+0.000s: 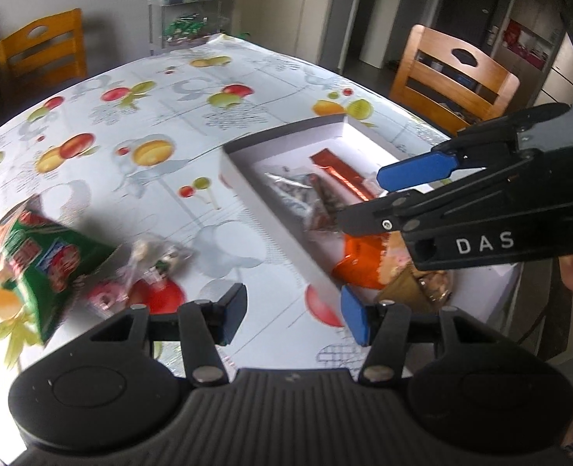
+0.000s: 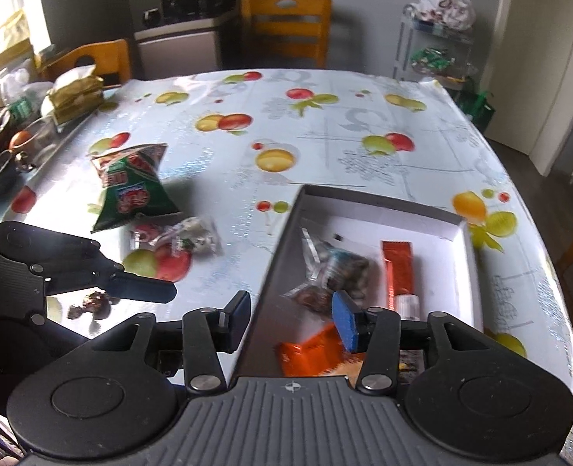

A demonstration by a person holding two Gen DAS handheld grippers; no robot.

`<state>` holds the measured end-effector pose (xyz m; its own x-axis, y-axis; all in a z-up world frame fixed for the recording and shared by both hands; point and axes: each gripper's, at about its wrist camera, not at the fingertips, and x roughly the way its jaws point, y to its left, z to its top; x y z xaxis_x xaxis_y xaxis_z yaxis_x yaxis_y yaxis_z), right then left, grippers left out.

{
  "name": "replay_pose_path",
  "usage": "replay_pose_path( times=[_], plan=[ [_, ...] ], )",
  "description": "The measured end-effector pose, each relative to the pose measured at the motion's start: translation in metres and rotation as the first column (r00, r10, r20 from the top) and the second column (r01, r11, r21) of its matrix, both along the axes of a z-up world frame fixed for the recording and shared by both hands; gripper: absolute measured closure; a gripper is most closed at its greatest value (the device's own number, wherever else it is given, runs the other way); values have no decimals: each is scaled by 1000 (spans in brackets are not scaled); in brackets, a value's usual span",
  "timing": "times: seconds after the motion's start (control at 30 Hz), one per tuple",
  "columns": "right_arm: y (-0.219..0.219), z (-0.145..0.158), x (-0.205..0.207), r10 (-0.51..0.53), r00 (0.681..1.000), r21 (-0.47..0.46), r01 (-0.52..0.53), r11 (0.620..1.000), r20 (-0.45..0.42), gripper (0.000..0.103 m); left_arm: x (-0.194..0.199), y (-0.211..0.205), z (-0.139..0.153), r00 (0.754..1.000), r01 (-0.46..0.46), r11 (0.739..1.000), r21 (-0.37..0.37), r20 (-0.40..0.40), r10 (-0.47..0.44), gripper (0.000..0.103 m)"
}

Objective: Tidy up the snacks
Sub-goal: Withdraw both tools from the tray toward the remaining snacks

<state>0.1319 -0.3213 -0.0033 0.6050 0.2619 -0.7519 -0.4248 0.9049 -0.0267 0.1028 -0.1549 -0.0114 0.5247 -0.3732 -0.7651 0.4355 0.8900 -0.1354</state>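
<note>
Green snack bag lying on worktop, left of white box; left gripper nearer, jaws apart, empty. Right gripper hovering over box, parted, empty.

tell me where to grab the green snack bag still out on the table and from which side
Pinch the green snack bag at its crimped top seam, the flat end farthest from the white box, coming down from above. It lies flat on the tablecloth with a puffy middle, so the thin seam suits the jaws. The left gripper is nearer, probably easiest.
</note>
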Motion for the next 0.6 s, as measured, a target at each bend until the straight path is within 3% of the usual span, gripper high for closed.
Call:
replay_pose_path(
  times=[0.4, 0.5, 0.6],
  plan=[
    [44, -8, 8, 91, 995, 10, -91, 996, -25, 47, -11, 46, 0, 992, -126, 991, 31, 1, 126, 50],
    [54, -12, 11, 108, 993, 10, -108, 994, -36, 43, -14, 56, -2, 987, -160, 986, 37, 1, 160, 42],
    [62, -15, 14, 126, 991, 7, -125, 992, -47, 39, -15, 65, -3, 981, -192, 980, 47, 1, 192, 42]
  ],
)
